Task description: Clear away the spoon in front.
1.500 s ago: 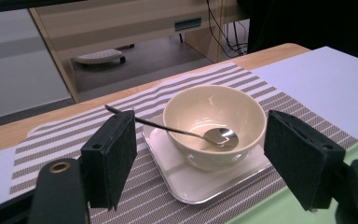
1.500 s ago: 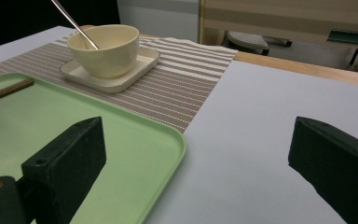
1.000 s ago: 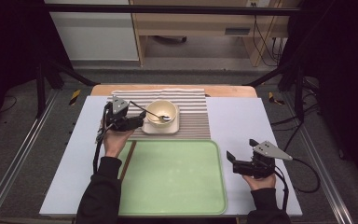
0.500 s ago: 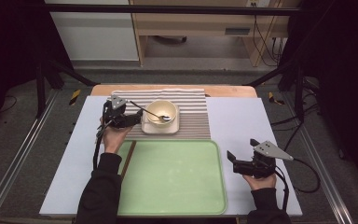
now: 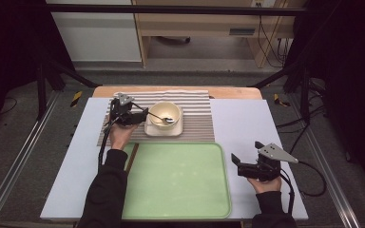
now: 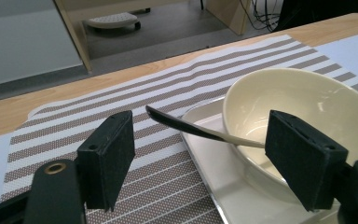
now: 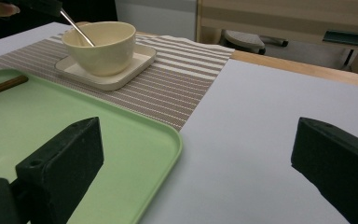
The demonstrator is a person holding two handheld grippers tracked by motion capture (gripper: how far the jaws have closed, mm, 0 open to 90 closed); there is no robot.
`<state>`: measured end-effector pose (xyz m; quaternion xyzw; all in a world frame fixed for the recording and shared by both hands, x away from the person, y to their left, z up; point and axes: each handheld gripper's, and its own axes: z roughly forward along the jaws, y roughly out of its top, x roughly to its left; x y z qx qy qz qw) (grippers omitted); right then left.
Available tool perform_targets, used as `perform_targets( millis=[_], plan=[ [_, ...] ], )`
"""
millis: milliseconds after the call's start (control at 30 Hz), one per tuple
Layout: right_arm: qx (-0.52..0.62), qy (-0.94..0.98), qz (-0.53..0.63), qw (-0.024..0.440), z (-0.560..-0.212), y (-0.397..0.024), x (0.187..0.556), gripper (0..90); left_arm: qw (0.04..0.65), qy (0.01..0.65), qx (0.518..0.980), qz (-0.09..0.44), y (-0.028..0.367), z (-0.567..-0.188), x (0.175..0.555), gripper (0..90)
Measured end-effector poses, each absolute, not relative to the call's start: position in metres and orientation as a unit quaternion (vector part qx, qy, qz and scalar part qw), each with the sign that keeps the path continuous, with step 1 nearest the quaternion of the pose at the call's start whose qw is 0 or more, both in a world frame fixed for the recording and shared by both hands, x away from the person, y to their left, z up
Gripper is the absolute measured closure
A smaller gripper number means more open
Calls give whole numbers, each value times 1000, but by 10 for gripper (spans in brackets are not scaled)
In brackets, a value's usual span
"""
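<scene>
- Spoon (image 6: 200, 132) handling is being taken as the work in hand; the setting is being listed from largest thing down.
- The table (image 5: 247, 118), covered in pale blue, is being seen across the middle of the high view, with a green tray (image 5: 180, 183) lying at its lower centre.
- A striped placemat (image 5: 197, 118) is being shown above the tray, and a square saucer (image 5: 176, 129) is resting on it.
- A cream bowl (image 5: 164, 113) is standing on the saucer, just left of the frame's centre.
- The spoon is being held inside the bowl by its own weight, its head down in the bowl and its handle leaning over the rim toward the left of the high view.
- The left gripper (image 6: 200, 158) is being kept open, one jaw on each side of the handle tip, neither jaw touching it in the left gripper view.
- The handle's long axis is being seen running across the gap toward the bowl, so a closing squeeze would probably be catching it near its free end.
- The right gripper (image 5: 237, 164) is being held open at the lower right, beside the tray and well apart from the spoon; the left gripper is plainly the nearer one.
</scene>
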<state>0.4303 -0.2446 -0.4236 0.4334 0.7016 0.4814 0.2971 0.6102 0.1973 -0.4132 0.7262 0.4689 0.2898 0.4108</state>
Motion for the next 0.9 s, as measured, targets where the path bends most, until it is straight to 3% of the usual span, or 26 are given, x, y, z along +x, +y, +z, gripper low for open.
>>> perform_targets(
  millis=[600,900],
  plan=[
    [437,702,480,294,-425,-245,432,27,401,469,732,288,188,-421,625,321],
    [438,700,482,293,-425,-247,431,28,399,479,733,274,188,-422,627,456]
  ],
)
